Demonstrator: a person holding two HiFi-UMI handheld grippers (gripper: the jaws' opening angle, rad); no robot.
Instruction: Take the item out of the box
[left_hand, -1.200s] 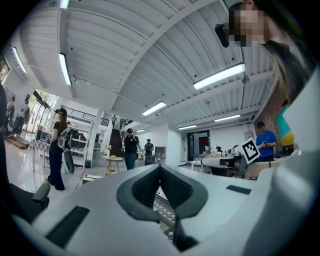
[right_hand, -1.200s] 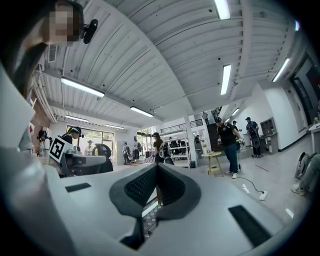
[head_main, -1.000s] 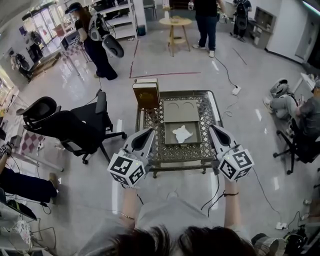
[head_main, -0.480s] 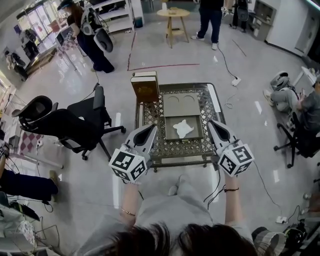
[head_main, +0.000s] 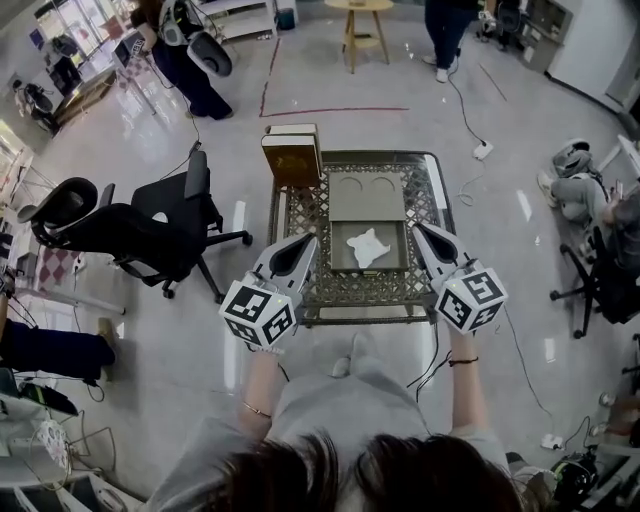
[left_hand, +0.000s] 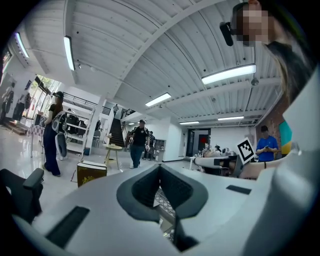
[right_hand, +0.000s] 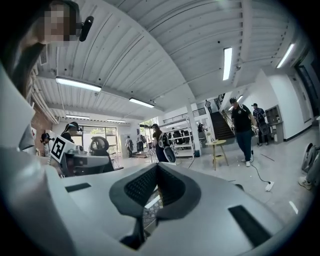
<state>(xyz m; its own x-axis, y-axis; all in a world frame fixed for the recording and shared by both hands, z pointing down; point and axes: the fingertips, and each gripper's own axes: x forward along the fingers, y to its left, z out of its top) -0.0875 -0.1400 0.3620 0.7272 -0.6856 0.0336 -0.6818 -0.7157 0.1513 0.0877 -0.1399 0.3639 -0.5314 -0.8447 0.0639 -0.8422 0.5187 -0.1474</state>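
Approach step. Left claw, jaws together and empty, hangs at 9 o'clock of the open box on the surface. The white item lies inside, untouched. Right claw, likewise closed and empty, hangs at 3 o'clock. The next move likely calls for opening one claw over the item.

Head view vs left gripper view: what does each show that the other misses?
Head view only: the open box on the lattice table, the white crumpled item lying in it, and a flat grey panel with two round recesses just beyond it.
Left gripper view only: ceiling strip lights and a staircase.
Both: the left tongs, jaws together with nothing between them, the brown box standing at the table's far left corner, and a round wooden side table.
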